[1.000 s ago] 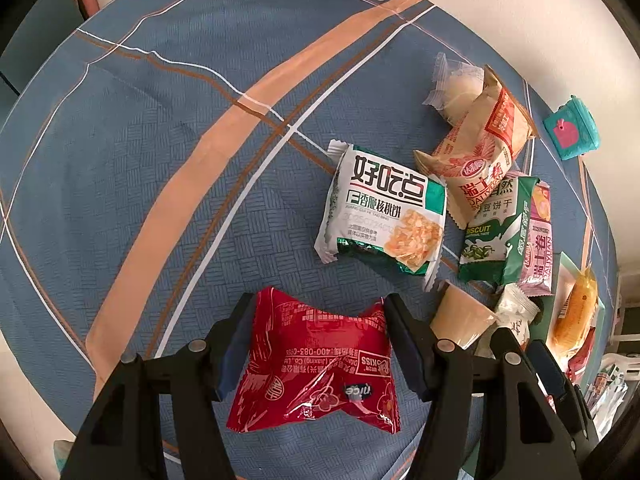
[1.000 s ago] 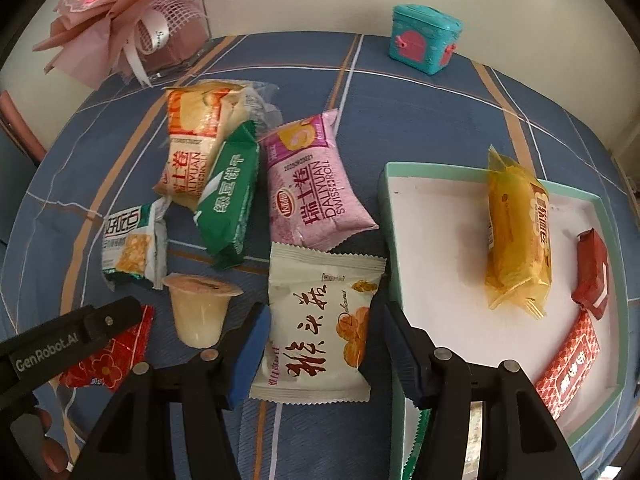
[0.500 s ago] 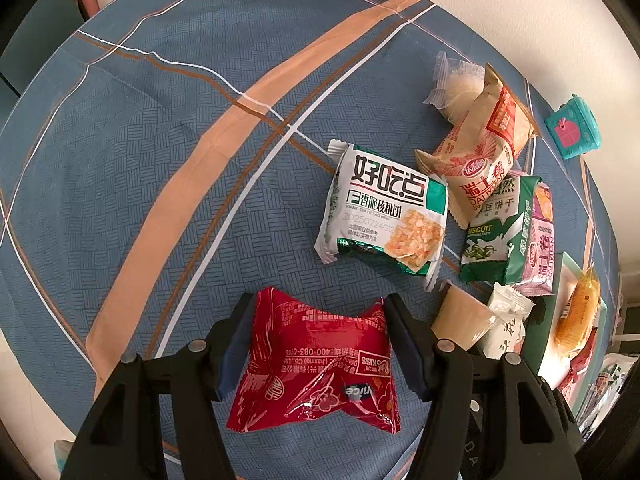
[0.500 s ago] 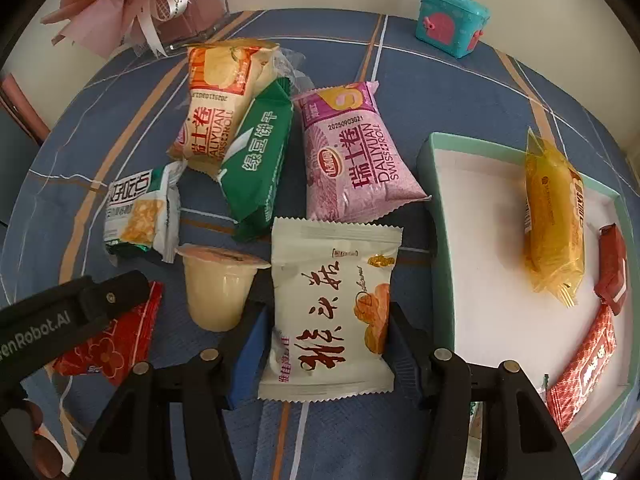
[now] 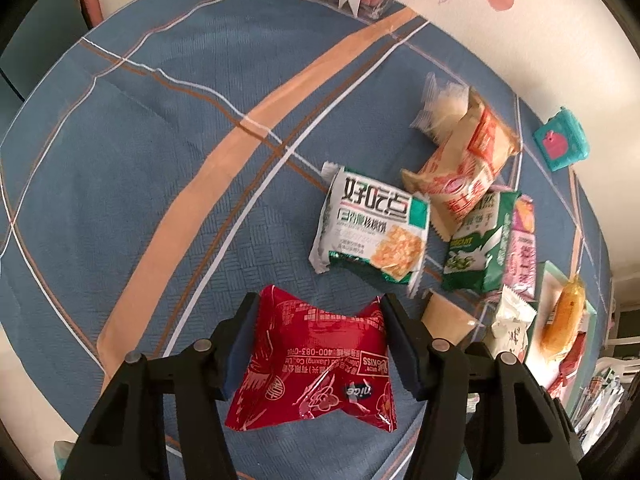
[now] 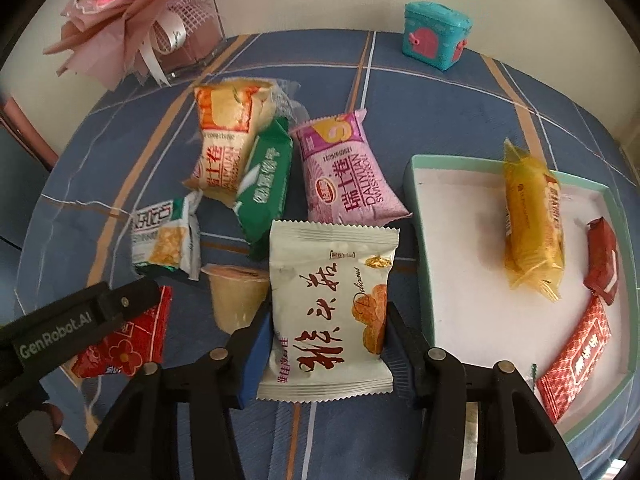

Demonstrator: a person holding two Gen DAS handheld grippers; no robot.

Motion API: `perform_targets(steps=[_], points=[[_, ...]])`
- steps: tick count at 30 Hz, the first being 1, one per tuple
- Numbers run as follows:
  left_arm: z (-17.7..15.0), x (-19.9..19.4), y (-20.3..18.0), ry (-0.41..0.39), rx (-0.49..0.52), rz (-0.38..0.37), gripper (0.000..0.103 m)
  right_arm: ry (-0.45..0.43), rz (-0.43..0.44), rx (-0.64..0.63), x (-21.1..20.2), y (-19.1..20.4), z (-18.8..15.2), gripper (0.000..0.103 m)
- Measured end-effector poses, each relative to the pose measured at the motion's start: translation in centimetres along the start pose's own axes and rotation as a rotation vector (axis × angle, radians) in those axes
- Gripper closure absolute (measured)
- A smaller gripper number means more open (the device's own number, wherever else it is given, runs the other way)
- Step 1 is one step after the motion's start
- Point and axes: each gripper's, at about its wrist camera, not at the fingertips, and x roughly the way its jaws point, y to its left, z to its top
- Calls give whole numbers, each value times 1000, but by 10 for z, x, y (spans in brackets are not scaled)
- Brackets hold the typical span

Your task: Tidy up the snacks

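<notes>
My left gripper (image 5: 318,314) is shut on a red snack packet (image 5: 316,364), pinched at its sides; the packet also shows in the right wrist view (image 6: 124,340). My right gripper (image 6: 324,322) is shut on a white snack packet (image 6: 330,304) with red characters, held just left of the mint-rimmed tray (image 6: 418,216). In the tray lie a yellow roll packet (image 6: 532,224) and two red bars (image 6: 576,356). On the cloth lie a green-white cracker packet (image 5: 372,228), an orange Swiss roll packet (image 6: 226,144), a green biscuit packet (image 6: 266,184), a purple Swiss roll packet (image 6: 346,176) and a jelly cup (image 6: 236,296).
A blue plaid cloth (image 5: 140,160) covers the round table. A pink bouquet in a clear box (image 6: 152,28) stands at the back left. A teal toy chest (image 6: 436,36) stands at the back near the wall.
My right gripper has closed on the white packet and lifted it back from the pile. My left gripper still holds the red packet, raised slightly.
</notes>
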Motion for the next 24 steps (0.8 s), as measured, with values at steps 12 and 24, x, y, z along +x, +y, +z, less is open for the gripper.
perform_targets(steps=[12, 24], points=[[2, -34, -12, -70, -7, -22, 41, -23, 72, 79, -40, -19, -4, 48], [-12, -54, -35, -101, 11, -34, 41, -26, 86, 97, -63, -35, -1, 48]])
